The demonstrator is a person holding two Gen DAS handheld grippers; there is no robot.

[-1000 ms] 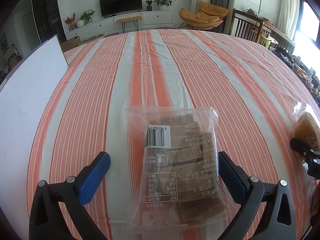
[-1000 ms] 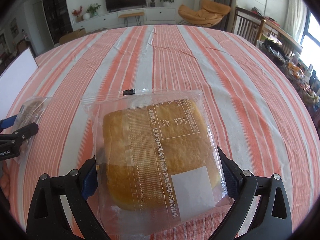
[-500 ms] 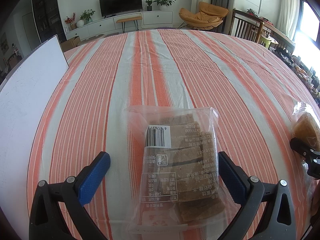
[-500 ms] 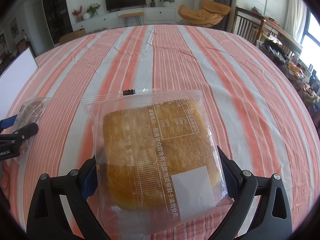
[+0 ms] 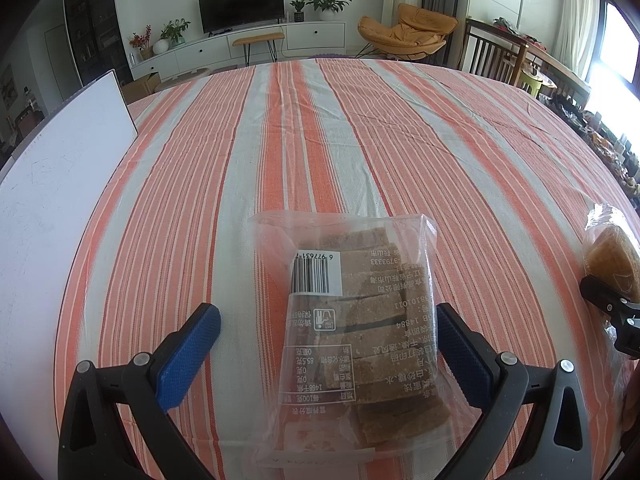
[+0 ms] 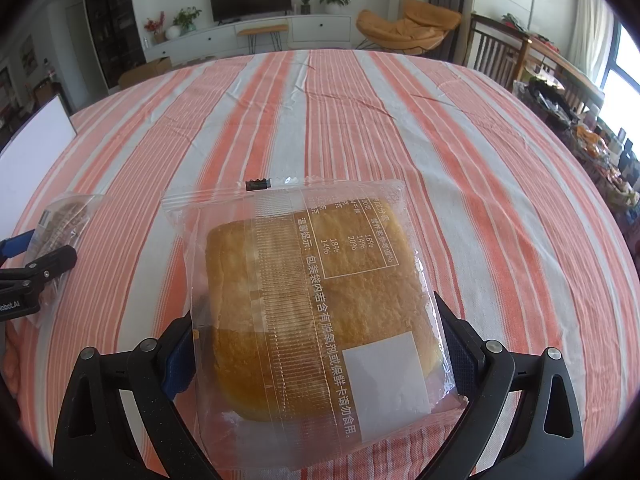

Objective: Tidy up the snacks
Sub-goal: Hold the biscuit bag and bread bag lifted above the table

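Note:
A clear bag of brown cake slices [image 5: 352,332] lies on the striped tablecloth between the fingers of my left gripper [image 5: 328,332]. The jaws stand wide; the right pad is near the bag's edge and the left pad is well clear. A clear bag with a golden sponge cake [image 6: 316,304] lies between the fingers of my right gripper [image 6: 316,352], whose blue pads sit close against both sides of the bag. The sponge cake bag also shows at the right edge of the left wrist view [image 5: 612,256], and the brown slices bag at the left of the right wrist view [image 6: 60,224].
A white board [image 5: 56,184] lies along the table's left side. The orange-and-white striped tablecloth [image 5: 360,140] stretches far ahead. Chairs [image 5: 492,56] and cluttered items [image 6: 600,148] stand beyond the right edge.

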